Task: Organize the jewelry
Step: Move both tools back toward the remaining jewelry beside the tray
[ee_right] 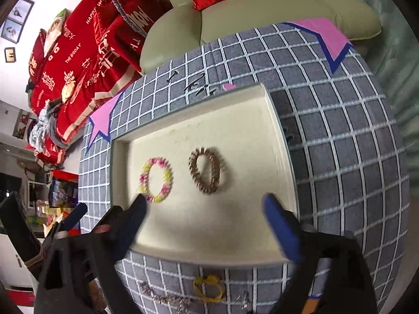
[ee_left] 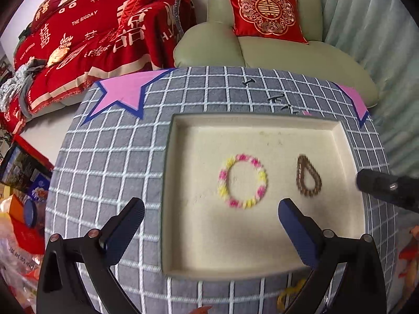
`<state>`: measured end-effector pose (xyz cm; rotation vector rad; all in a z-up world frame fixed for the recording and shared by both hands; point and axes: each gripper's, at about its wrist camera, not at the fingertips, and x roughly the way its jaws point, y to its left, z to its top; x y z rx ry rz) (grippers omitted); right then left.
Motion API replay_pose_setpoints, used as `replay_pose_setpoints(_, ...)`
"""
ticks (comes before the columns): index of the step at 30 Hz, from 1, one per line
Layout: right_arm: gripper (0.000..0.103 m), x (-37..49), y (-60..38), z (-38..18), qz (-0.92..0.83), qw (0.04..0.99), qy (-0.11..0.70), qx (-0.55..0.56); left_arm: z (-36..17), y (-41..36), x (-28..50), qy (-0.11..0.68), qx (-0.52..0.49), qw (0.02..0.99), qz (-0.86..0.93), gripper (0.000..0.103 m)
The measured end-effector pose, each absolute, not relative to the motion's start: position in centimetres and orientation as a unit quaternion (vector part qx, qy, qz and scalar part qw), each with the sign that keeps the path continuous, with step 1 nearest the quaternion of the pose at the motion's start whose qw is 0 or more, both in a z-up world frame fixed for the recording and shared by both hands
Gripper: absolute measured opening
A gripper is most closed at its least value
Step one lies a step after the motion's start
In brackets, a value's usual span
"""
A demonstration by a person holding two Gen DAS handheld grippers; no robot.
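Lying below the tray (ee_right: 277, 120), a yellow band (ee_right: 208, 289) shows fully only past the wide-open right hand-held gripper (ee_right: 204, 204).

The tray (ee_left: 262, 248) is cream; the beaded bracelet (ee_left: 243, 180) alternates pink, yellow and white; the coil bracelet (ee_left: 308, 180) is bronze-brown; the tablecloth (ee_left: 117, 162) is grey with white grid lines and pink, blue-edged stars; the cushion (ee_left: 265, 11) is red with gold.

Matt cream felt-like tray (ee_left: 262, 256), woven grey checked cloth (ee_left: 110, 157), shiny gold metal bracelet (ee_right: 207, 170), pink-yellow beaded bracelet (ee_left: 243, 180), glossy leather-look armchair (ee_left: 288, 55).
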<state>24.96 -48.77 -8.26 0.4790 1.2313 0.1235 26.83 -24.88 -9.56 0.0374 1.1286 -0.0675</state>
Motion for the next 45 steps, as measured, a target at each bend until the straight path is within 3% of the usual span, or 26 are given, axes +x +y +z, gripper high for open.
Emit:
replay_pose_setpoints(9, 0.103, 19.7, -47.7, -7.1, 0.062, 0.806, 0.551, 0.209, -9.0, -23.1, 20.4, 0.543, 0.036, 0.838, -0.037, 0.103)
replay_pose_setpoints(25, 0.103, 9.4, -48.0, -11.1, 0.013, 0.762, 0.617, 0.196, -12.9, -18.6, 10.6, 0.603, 0.024, 0.797, -0.023, 0.103)
replay_pose_setpoints(45, 0.103, 5.6, -48.1, -14.3, -0.044, 0.746, 0.644, 0.162, -16.4, -16.1, 11.6, 0.633, -0.052, 0.772, -0.010, 0.099)
